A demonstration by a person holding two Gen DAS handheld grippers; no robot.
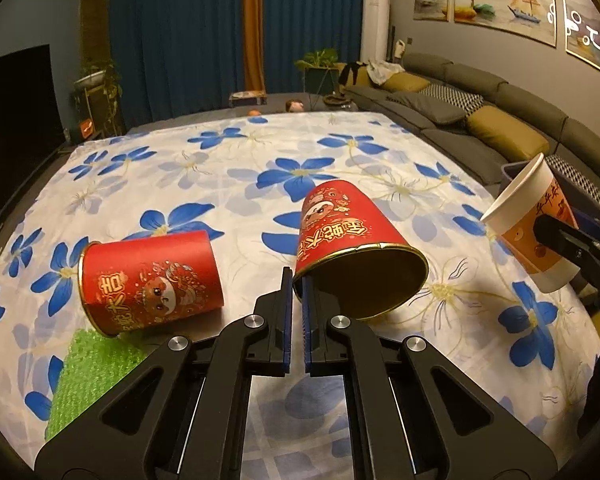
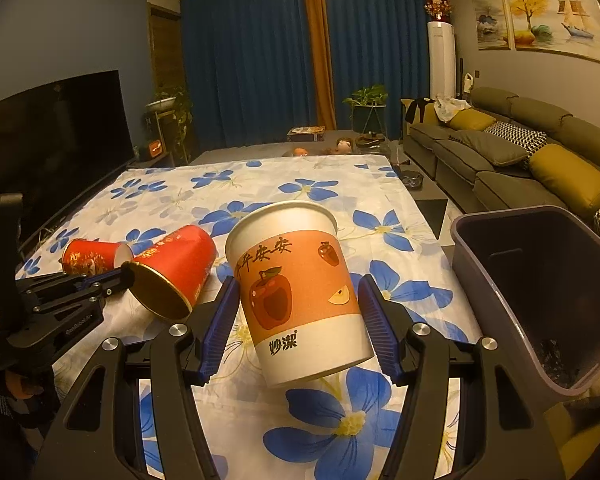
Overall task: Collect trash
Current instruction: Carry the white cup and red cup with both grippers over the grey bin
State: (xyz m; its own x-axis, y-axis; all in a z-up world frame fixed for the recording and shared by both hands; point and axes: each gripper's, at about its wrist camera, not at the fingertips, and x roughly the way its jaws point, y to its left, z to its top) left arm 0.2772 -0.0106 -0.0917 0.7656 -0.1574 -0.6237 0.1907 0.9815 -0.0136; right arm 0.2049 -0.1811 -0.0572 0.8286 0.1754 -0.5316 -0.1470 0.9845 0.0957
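Note:
My left gripper is shut on the rim of a red paper cup, which hangs tilted above the flowered tablecloth; it shows too in the right wrist view. A second red cup lies on its side to the left, partly on green bubble wrap. My right gripper is shut on a white and orange apple-print cup, held upright and slightly tilted above the table; it appears at the right edge of the left wrist view.
A dark purple trash bin stands off the table's right edge, with dark scraps at its bottom. A grey sofa runs along the right wall. A TV stands to the left.

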